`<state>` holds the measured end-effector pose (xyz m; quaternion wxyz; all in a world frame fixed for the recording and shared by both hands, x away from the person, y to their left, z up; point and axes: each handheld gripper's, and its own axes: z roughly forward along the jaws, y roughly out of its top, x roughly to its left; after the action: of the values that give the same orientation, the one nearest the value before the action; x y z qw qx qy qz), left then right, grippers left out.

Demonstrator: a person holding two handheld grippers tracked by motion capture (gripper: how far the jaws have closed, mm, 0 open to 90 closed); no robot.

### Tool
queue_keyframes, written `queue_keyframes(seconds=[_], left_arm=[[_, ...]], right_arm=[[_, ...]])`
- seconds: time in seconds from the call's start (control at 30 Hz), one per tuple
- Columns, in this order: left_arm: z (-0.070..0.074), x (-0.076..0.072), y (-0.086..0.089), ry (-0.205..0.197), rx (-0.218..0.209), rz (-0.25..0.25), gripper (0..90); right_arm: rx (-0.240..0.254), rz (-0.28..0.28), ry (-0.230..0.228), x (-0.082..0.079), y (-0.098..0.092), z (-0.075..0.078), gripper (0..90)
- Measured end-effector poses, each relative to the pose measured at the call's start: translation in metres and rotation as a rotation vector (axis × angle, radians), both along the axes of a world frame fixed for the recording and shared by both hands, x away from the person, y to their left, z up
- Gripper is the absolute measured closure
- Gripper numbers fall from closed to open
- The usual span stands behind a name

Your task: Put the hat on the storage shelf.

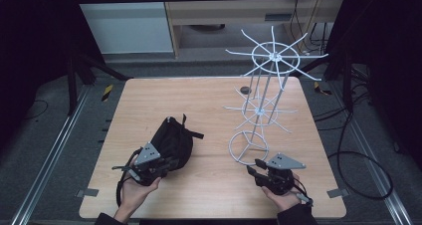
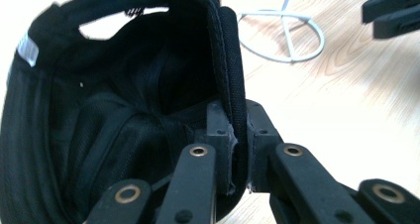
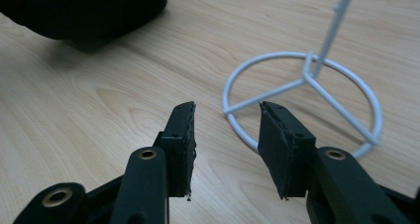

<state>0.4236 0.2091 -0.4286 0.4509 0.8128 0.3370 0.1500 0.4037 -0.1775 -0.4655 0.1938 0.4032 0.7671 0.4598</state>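
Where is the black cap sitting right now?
In the high view, the black fabric cap lies on the wooden table's left half, left of the white wire rack; the left hand-held gripper pinches its brim.

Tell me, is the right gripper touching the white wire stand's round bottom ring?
Apart. In the right gripper view the right gripper has open jaws with bare wood between them, and the ring of the white wire stand lies just beyond the tips.

Black cap point(image 1: 171, 143), white wire stand point(image 1: 263, 93), pale wood-grain table point(image 1: 209, 105), black tongs point(image 3: 225, 135)
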Motion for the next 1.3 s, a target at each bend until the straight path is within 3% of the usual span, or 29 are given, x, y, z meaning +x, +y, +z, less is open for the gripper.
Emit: queue_keyframes(seconds=[0.27, 0.5, 0.77, 0.97, 1.13, 1.3], left_arm=[[0.016, -0.005, -0.002, -0.020, -0.062, -0.011, 83.1], [0.040, -0.010, 0.005, -0.044, -0.137, -0.015, 83.1], [0.062, -0.013, 0.009, -0.074, -0.190, -0.022, 83.1], [0.071, -0.013, 0.005, -0.073, -0.212, -0.036, 83.1], [0.072, -0.013, 0.002, -0.062, -0.220, -0.047, 83.1], [0.071, -0.014, -0.002, -0.041, -0.236, -0.065, 83.1]], right_arm=[[0.011, 0.082, -0.032, 0.001, 0.027, 0.001, 55.4], [0.007, 0.143, -0.048, 0.003, 0.050, 0.002, 54.4], [0.042, 0.221, -0.093, 0.010, 0.087, 0.003, 54.2], [0.063, 0.228, -0.143, 0.019, 0.111, 0.002, 56.5], [0.090, 0.217, -0.175, 0.026, 0.120, 0.002, 57.4], [0.107, 0.214, -0.172, 0.031, 0.124, 0.001, 56.0]])
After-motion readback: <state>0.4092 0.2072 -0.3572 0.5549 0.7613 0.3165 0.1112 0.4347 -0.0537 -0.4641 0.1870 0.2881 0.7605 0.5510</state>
